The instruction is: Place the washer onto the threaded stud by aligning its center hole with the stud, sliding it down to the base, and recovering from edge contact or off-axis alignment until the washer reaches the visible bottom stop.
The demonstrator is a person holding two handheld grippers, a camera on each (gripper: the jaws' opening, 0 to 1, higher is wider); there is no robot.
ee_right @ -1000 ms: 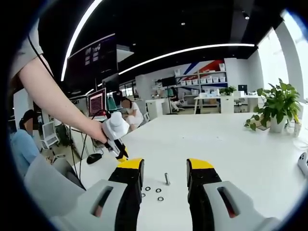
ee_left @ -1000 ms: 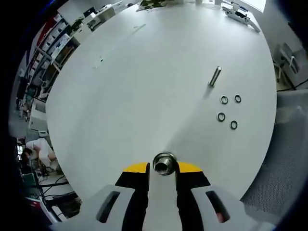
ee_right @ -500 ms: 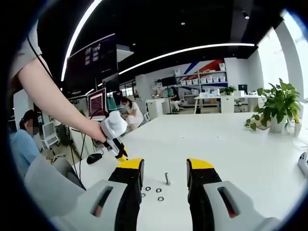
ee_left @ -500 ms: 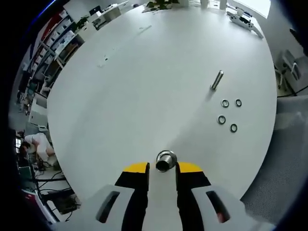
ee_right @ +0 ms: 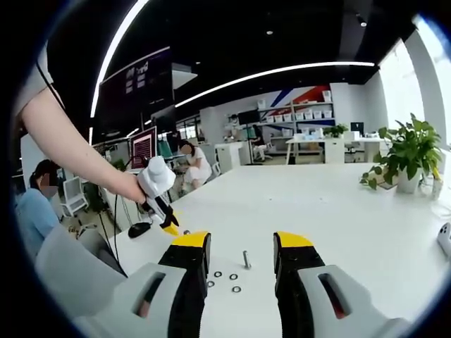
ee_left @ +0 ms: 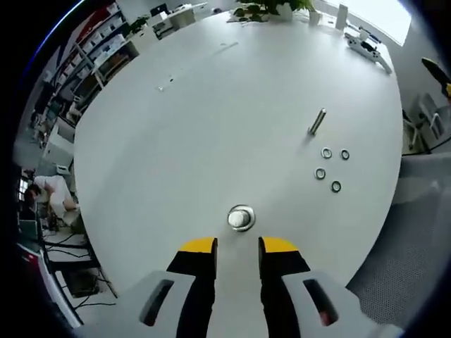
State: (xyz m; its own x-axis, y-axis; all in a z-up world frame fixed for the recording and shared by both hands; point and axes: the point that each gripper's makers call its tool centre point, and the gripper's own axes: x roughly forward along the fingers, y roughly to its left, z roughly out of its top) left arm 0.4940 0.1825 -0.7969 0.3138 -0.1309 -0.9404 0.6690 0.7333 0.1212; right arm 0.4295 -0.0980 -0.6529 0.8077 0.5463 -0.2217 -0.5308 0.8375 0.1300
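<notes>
A slim metal stud (ee_left: 317, 121) stands on the white table (ee_left: 197, 127); it also shows as the stud (ee_right: 246, 259) between my right jaws, farther off. Several small washers (ee_left: 326, 153) lie loose beside it, the same washers (ee_right: 233, 277) seen low in the right gripper view. A short round metal piece (ee_left: 240, 217) sits on the table just ahead of my left gripper (ee_left: 237, 245), which is open with nothing between its jaws. My right gripper (ee_right: 242, 241) is open and empty, well back from the stud. A person's hand holds the left gripper (ee_right: 158, 201) at the left.
A potted plant (ee_right: 409, 158) stands at the table's far right. A white tool (ee_left: 366, 48) lies near the far edge. Desks, shelves and seated people (ee_right: 190, 162) are beyond the table. The table's near edge (ee_left: 134, 267) runs close under my left jaws.
The left gripper has drawn back from the round metal piece, which was between its tips and now sits on the table ahead of them. The right gripper has stayed put.
</notes>
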